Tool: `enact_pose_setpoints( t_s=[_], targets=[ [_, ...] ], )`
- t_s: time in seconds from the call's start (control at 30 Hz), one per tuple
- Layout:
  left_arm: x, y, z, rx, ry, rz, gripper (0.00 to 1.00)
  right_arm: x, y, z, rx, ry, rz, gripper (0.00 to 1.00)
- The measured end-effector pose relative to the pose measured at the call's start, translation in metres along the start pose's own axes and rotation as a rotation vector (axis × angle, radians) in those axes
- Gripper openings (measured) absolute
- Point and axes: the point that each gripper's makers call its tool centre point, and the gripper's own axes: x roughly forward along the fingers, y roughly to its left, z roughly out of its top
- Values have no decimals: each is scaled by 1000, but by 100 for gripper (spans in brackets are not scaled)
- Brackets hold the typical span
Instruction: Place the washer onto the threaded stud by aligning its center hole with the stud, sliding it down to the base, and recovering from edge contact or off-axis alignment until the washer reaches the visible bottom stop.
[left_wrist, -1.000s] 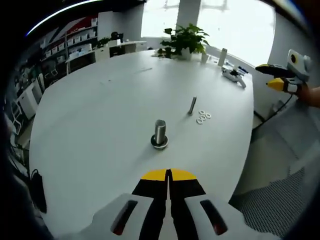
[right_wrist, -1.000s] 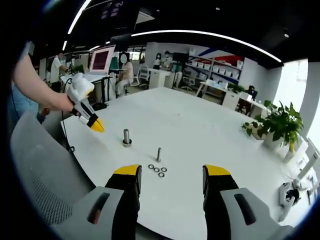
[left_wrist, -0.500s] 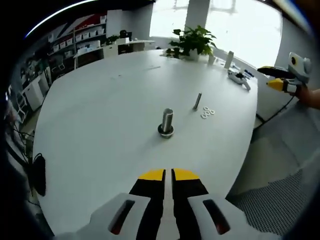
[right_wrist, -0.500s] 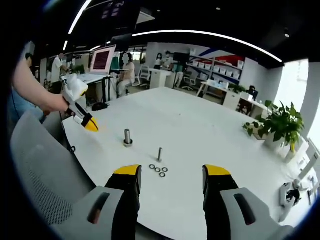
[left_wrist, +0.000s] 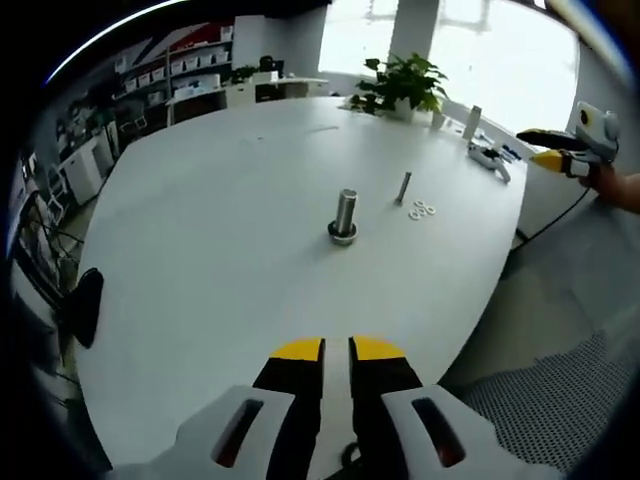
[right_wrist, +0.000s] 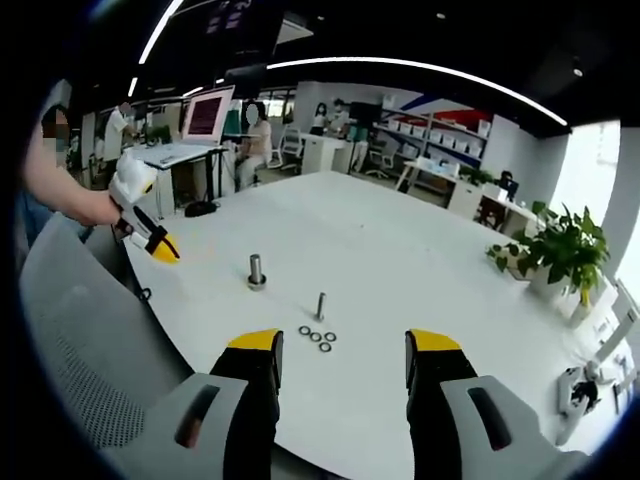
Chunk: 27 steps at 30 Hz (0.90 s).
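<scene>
A thick threaded stud (left_wrist: 345, 217) is stood upright on the white desk (left_wrist: 230, 200), back from the near edge. A thinner bolt (left_wrist: 403, 187) is parked further along, with four washers (left_wrist: 422, 210) laid flat just beside it, none picked up. The left gripper (left_wrist: 337, 349) is held almost closed with nothing in it. The right gripper (right_wrist: 343, 345) is spread wide, nothing gripped either.

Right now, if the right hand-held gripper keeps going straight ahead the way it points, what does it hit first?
Probably the loose washers on the white table, which lie just ahead of the open right hand-held gripper; the thin stud stands right behind them. Depth is hard to judge.
</scene>
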Motion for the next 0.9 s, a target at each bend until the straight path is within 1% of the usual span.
enact_pose_setpoints(
  t_s=[0.1, 0.17, 0.4, 0.6, 0.73, 0.9],
  targets=[
    [-3, -1, -9, -15, 6, 7, 8, 0, 0, 0, -4, 1, -1, 52],
    [-5, 0, -13, -17, 15, 17, 9, 0, 1, -1, -11, 4, 1, 52],
    [-10, -1, -26, -32, 28, 23, 11, 1, 0, -1, -19, 5, -3, 52],
    [-13, 2, -39, -60, 40, 33, 12, 1, 0, -1, -23, 4, -4, 52],
    [-16, 4, -48, -65, 56, 35, 13, 2, 1, -2, -35, 8, 2, 52],
    [-20, 3, -60, -60, 78, 33, 14, 0, -4, -1, -24, -3, -15, 52]
  ],
)
